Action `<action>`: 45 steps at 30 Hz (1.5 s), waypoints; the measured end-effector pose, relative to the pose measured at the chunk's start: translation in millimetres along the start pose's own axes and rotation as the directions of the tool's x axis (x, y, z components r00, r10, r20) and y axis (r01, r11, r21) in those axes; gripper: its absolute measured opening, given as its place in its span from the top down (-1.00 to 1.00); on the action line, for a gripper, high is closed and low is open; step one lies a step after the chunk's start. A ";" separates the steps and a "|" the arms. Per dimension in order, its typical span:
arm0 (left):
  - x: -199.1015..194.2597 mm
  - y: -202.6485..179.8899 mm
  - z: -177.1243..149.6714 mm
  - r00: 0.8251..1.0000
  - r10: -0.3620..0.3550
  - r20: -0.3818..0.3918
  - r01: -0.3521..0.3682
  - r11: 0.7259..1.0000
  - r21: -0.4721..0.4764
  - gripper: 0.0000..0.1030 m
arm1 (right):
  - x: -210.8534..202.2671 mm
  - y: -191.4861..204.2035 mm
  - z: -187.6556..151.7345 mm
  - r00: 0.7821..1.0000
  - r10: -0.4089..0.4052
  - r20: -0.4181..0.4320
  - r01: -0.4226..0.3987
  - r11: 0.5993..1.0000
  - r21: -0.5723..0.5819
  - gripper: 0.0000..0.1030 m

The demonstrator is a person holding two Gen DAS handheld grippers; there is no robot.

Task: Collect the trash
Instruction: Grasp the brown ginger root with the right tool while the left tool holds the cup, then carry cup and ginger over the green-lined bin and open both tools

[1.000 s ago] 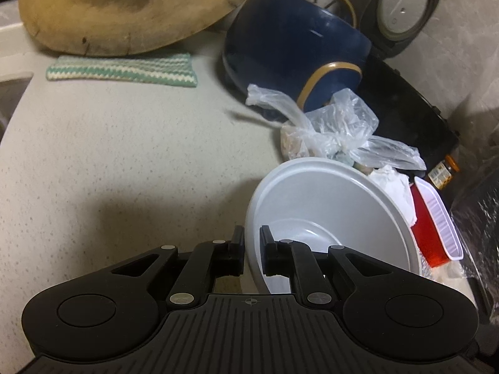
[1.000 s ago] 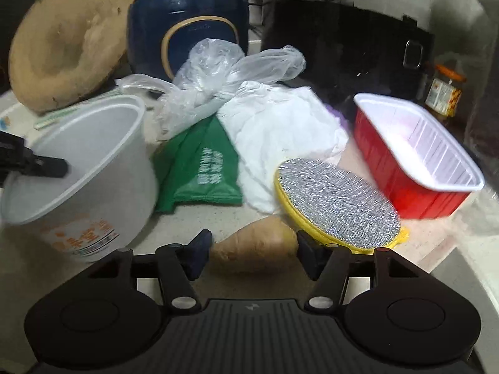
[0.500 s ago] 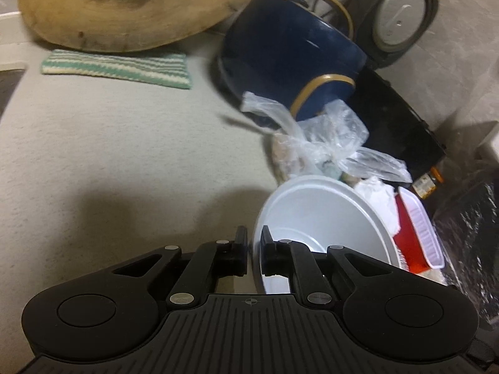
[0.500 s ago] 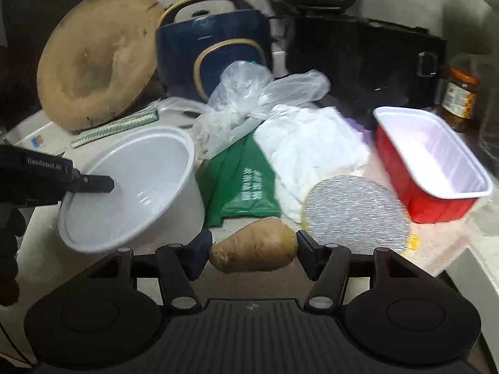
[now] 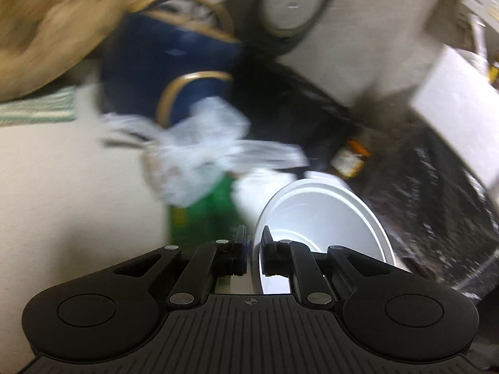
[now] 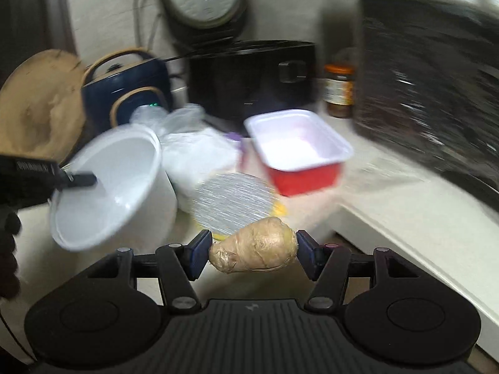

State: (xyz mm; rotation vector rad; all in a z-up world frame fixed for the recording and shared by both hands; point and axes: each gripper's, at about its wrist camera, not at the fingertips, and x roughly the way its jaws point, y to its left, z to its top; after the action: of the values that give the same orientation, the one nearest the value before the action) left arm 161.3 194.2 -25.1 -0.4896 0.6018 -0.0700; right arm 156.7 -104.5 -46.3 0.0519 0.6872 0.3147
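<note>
White plastic bowl (image 5: 324,218): light, thin, flexes; rim pinched by left tongs (image 5: 252,243). Ginger root (image 6: 254,249): firm, knobbly, clamped endwise by right tongs (image 6: 252,251), prob. secure.

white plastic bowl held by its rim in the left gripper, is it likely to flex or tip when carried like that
The white plastic bowl looks thin-walled and empty, so probably light and a little flexible. The left gripper pinches only one spot on its rim, and it hangs tilted, so it may swing or pivot. Its smooth surface might slip if jerked.
</note>
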 end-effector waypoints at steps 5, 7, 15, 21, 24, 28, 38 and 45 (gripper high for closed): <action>28.2 -69.6 -19.1 0.985 -0.111 -0.133 0.134 0.975 0.177 0.78 | -17.9 -59.9 -32.5 0.993 -0.114 -0.015 0.115 0.986 0.117 -0.14; 47.0 -94.4 -36.7 0.971 -0.117 -0.210 0.167 0.958 0.234 0.78 | -18.7 -81.7 -45.7 0.985 -0.166 -0.048 0.172 0.971 0.168 -0.14; 115.6 -152.2 -115.6 0.888 -0.020 -0.459 0.208 0.908 0.363 0.77 | -40.8 -138.5 -90.4 0.953 -0.286 -0.102 0.303 0.919 0.253 -0.14; 161.5 -154.5 -184.9 0.798 0.108 -0.593 0.192 0.887 0.420 0.77 | -46.5 -165.7 -117.3 0.941 -0.295 -0.167 0.332 0.900 0.284 -0.14; 191.9 -134.1 -228.0 0.735 0.185 -0.652 0.122 0.911 0.395 0.77 | -40.5 -176.8 -127.0 0.936 -0.284 -0.208 0.334 0.901 0.276 -0.14; 217.2 -99.7 -274.3 0.688 0.261 -0.677 -0.002 0.933 0.359 0.77 | -31.2 -189.4 -142.6 0.928 -0.274 -0.252 0.333 0.913 0.234 -0.14; 281.2 -51.4 -345.2 0.727 0.204 -0.655 -0.104 0.977 0.188 0.58 | 23.6 -201.2 -196.8 0.902 -0.149 -0.405 0.224 0.964 0.145 -0.14; 323.2 -4.3 -386.7 0.652 0.195 -0.733 -0.200 0.976 0.082 0.60 | 70.5 -180.7 -228.9 0.867 -0.127 -0.481 0.153 0.988 0.013 -0.14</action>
State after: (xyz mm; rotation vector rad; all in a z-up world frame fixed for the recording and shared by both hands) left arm 212.2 -38.2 -469.3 -0.3842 1.4680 -0.0563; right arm 112.1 -267.9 -293.9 -0.0302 1.1894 0.1674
